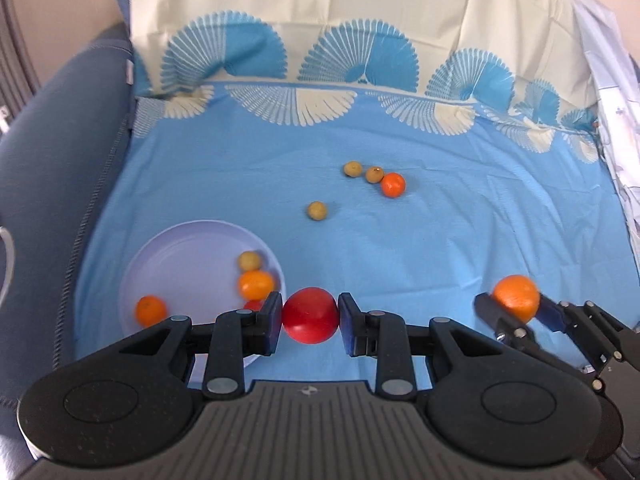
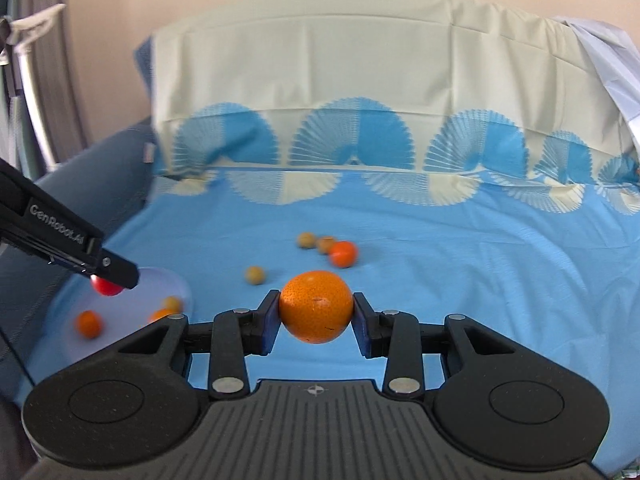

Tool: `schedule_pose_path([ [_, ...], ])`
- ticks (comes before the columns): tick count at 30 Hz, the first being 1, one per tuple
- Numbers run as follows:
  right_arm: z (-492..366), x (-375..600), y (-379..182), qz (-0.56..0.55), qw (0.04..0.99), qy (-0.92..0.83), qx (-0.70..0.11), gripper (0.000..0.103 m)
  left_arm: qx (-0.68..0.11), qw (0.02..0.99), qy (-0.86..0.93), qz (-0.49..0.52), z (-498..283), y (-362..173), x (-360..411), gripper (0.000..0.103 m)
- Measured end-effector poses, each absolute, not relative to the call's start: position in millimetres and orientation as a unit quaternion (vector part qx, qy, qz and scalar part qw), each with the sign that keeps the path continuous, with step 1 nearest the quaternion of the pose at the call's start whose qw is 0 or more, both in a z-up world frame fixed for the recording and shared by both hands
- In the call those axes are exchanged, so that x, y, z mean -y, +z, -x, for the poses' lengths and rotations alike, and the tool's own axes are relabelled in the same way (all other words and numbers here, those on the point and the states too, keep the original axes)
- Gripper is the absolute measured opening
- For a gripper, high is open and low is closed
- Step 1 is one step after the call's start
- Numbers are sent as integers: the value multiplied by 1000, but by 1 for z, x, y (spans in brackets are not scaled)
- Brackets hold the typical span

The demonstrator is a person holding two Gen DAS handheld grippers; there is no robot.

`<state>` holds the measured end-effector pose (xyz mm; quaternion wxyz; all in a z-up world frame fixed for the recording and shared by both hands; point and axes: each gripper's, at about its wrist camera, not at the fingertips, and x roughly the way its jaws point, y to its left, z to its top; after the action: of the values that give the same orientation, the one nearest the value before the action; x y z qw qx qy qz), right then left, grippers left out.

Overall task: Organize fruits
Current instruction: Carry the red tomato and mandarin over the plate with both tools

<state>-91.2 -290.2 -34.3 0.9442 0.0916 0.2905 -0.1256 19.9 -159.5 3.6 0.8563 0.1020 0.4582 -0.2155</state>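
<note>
My left gripper (image 1: 310, 322) is shut on a red tomato (image 1: 309, 315), held in the air just right of a pale lilac plate (image 1: 180, 248). On the plate lie a small orange (image 1: 151, 311), a larger orange (image 1: 256, 283), a yellow-green fruit (image 1: 250, 260) and a partly hidden red fruit (image 1: 253, 304). My right gripper (image 2: 316, 312) is shut on an orange (image 2: 316, 306), also seen in the left wrist view at the right (image 1: 516, 297). Loose on the blue cloth lie three yellow-green fruits (image 1: 317, 211) (image 1: 353, 168) (image 1: 374, 174) and an orange (image 1: 393, 185).
The blue cloth (image 1: 440, 220) covers a seat with a cream-and-blue fan pattern rising up the back (image 1: 360, 20). A dark blue padded armrest (image 1: 60, 160) borders the left side. White crumpled fabric (image 1: 616, 120) hangs at the right edge.
</note>
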Motion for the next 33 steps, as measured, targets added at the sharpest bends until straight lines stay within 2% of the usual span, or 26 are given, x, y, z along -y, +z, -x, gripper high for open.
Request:
schedule_pose_path([
  [18,142,143,13,8,962,13,-273,39,-433,889,-138,-61,57,31,18,33],
  [33,149,113,21,47,961,36,-271,39,-425,895,-133,-38,65,35,-8,33],
])
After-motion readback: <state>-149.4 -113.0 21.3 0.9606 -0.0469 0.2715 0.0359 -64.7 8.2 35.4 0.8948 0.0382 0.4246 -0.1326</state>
